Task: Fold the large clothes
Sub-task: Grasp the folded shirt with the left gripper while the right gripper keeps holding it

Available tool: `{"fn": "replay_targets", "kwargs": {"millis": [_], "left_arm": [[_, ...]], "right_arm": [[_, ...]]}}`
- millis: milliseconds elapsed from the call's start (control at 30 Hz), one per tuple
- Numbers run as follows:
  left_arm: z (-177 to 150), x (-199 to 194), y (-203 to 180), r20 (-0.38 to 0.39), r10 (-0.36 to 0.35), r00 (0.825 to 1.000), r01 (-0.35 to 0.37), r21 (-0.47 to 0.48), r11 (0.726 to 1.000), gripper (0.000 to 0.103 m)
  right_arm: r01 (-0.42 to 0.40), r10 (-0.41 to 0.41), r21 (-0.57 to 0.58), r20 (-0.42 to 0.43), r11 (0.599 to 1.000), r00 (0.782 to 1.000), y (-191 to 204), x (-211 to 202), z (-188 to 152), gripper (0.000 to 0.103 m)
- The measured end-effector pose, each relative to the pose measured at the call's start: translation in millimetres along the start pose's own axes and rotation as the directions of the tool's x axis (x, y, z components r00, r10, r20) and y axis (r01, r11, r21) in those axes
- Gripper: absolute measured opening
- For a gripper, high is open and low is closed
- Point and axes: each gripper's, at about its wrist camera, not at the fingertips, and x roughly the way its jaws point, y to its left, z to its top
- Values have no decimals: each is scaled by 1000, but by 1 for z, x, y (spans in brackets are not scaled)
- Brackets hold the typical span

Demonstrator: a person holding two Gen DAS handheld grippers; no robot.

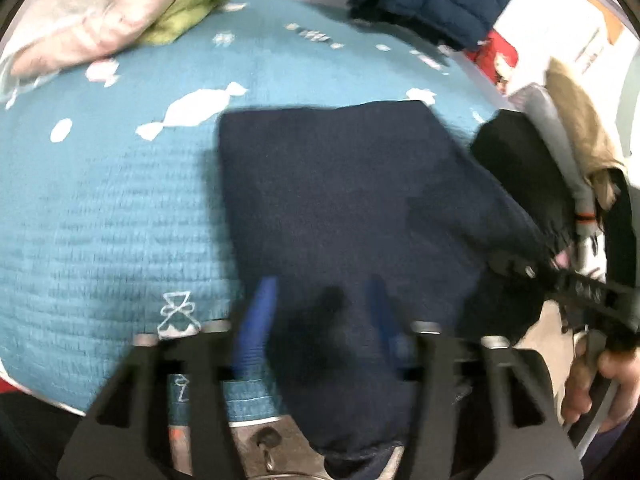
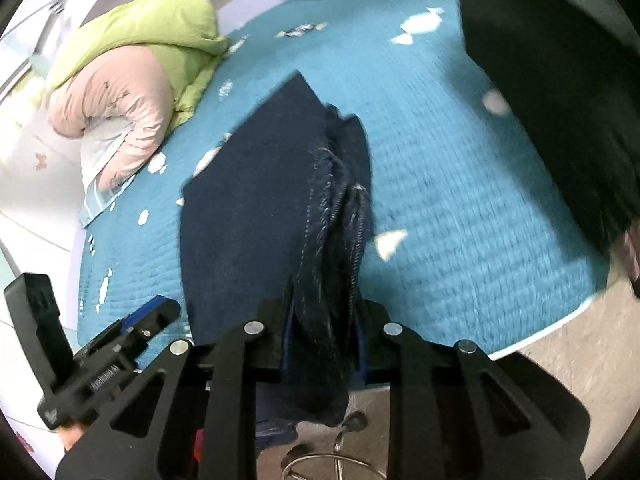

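Left wrist view is showing the left gripper [image 1: 324, 320] pointing down, its fingers apart around the dark blue sweater [image 1: 352, 200] lying folded on the blue bedspread [image 1: 120, 208]. Right wrist view is showing the right gripper [image 2: 324, 336] squeezing the sweater's edge. They seem to be lifting it; next comes folding it over.

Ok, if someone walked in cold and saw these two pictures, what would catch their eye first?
First the folded dark navy garment lying mid-bed on the teal quilt, its near edge hanging off toward both cameras. The right tongs are clamped on its bunched, frayed edge; the left tongs straddle the cloth with blue fingers apart. Next, the lime-green and pink bedding heaped at the far left.
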Motion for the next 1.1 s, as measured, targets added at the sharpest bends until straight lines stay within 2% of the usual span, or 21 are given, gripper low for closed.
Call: {"fn": "replay_targets", "kwargs": {"millis": [133, 167, 267, 367, 533, 600, 667, 700, 800, 900, 967, 1100], "left_arm": [[-4, 26, 22, -88, -26, 996, 19, -79, 997, 73], [-6, 34, 26, -99, -53, 994, 43, -105, 994, 74], [-8, 49, 27, -122, -70, 990, 55, -120, 991, 75], [-6, 62, 25, -143, -131, 981, 109, -153, 982, 77], [-5, 79, 4, -149, -58, 987, 47, -81, 996, 81], [-6, 75, 1, -127, -47, 991, 38, -73, 997, 72], [-10, 70, -6, -101, -23, 995, 22, -17, 1000, 62], [-11, 68, -9, -90, -15, 996, 16, 2, 1000, 56], [-11, 55, -17, -51, -12, 999, 14, 43, 999, 46], [-14, 38, -28, -17, -25, 1000, 26, 86, 996, 43], [-13, 25, -35, 4, -55, 998, 54, 97, 994, 42], [-12, -5, -47, 47, -105, 993, 100, 100, 990, 42]], "right_arm": [[-19, 21, 64, -19, 998, 1000, -22, 5, -4, 21], [-16, 17, 63, -21, 998, 1000, -22, 7, -4, 21], [7, -6, 49, -35, 999, 999, -24, 15, -7, 21], [10, -6, 74, -54, 997, 999, -33, 25, -7, 22], [13, -5, 104, -78, 994, 997, -46, 37, -8, 22], [14, -4, 115, -87, 993, 996, -49, 41, -9, 23], [24, -14, 112, -89, 993, 996, -48, 42, -9, 23], [33, -25, 96, -84, 995, 996, -44, 41, -10, 23], [54, -52, 33, -46, 998, 998, -25, 30, -11, 22], [69, -69, -36, 7, 997, 998, -2, 16, -10, 22], [110, -103, -110, 67, 988, 992, 20, 0, -7, 22], [123, -101, -162, 139, 979, 985, 39, -31, 4, 21]]}}
